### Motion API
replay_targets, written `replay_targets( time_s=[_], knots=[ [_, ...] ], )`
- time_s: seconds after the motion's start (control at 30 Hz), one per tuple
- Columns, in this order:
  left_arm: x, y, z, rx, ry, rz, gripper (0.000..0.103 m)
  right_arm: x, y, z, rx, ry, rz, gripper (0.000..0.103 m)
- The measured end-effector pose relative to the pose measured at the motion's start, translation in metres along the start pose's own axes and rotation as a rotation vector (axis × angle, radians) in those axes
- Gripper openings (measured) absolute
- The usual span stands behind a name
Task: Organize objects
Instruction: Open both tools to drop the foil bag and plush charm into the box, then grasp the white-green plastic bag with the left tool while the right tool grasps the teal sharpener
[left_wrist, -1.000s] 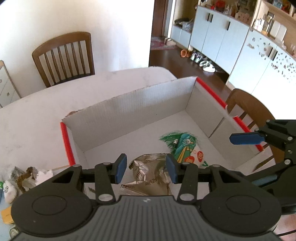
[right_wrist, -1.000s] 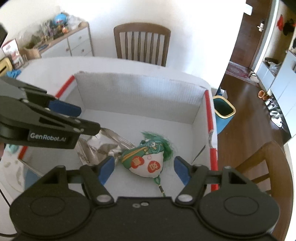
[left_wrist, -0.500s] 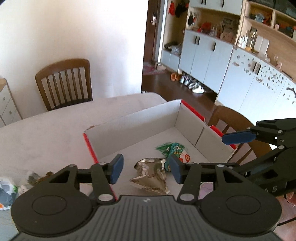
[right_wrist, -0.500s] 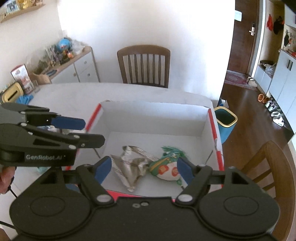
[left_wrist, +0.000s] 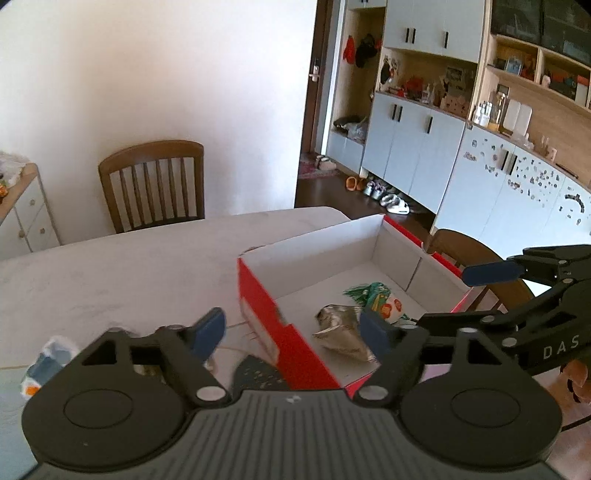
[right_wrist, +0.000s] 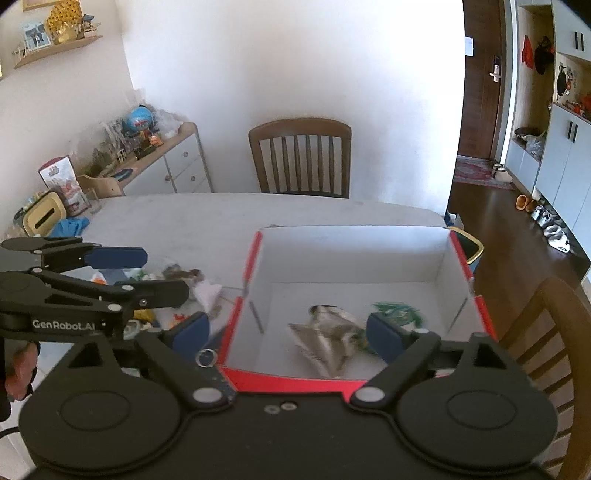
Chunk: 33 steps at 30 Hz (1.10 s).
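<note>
Left wrist view. The left tongs (left_wrist: 291, 328) are seen wide apart and empty; their jaws have just been opening, and nothing lies between the pads. A red box (left_wrist: 258, 302) with a white inside stands on the worktop (left_wrist: 122, 269). Inside it a crumpled foil packet (left_wrist: 341, 330) and a green-topped stuffed toy (left_wrist: 380, 301) are found lying just beside each other on the box floor. The right tongs (left_wrist: 480, 291) are visible at the right edge, over the far side of the box. Loose items (left_wrist: 48, 362) are noted on the worktop to the left of the box, partly hidden behind the tool body; their kind cannot be told here.

Right wrist view. The right tongs (right_wrist: 288, 330) are likewise wide apart and empty, their jaws having just been opening. The foil packet (right_wrist: 328, 339) and the toy (right_wrist: 397, 312) are confirmed inside the box (right_wrist: 251, 258). A cluster of small loose items (right_wrist: 184, 280) is seen on the worktop (right_wrist: 221, 218) beside the box's left wall, with the left tongs (right_wrist: 140, 273) above it. A small metal ring (right_wrist: 206, 357) lies near the box corner.

Judgement. Two items are taken as deposited; the step in hand is judged to be the return to the pile. The tongs should be cleared above the box wall before being moved sideways, so the box is not dragged. One item should be singled out and approached from above with the jaws fully apart, so neighbours are not scattered.
</note>
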<state>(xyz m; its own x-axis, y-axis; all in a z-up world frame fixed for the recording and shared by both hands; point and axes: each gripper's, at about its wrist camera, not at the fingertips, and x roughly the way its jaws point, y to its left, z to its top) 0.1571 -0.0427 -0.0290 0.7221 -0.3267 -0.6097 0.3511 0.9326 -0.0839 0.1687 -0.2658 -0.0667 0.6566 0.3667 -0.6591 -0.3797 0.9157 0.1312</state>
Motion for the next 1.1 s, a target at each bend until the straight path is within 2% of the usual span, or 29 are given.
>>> replay_targets(
  time_s=[0.23, 0.43, 0.5, 0.67, 1.1],
  knots=[
    [-0.027, 0.033, -0.022, -0.027, -0.022, 0.006, 0.085, 0.002, 0.040, -0.011, 0.025, -0.008, -0.010, 0.101],
    [-0.044, 0.069, -0.039, -0.067, -0.030, 0.002, 0.094, 0.006, 0.068, -0.019, 0.046, -0.003, -0.018, 0.102],
    [-0.049, 0.079, -0.045, -0.065, -0.031, 0.012, 0.100, 0.008, 0.076, -0.021, 0.046, -0.001, -0.023, 0.102],
    [-0.057, 0.111, -0.060, -0.088, -0.057, 0.008, 0.102, 0.015, 0.098, -0.023, 0.046, 0.007, -0.028, 0.102],
    [-0.054, 0.208, -0.070, -0.105, -0.079, 0.141, 0.102, 0.054, 0.151, -0.036, 0.018, 0.074, -0.017, 0.102]
  ],
)
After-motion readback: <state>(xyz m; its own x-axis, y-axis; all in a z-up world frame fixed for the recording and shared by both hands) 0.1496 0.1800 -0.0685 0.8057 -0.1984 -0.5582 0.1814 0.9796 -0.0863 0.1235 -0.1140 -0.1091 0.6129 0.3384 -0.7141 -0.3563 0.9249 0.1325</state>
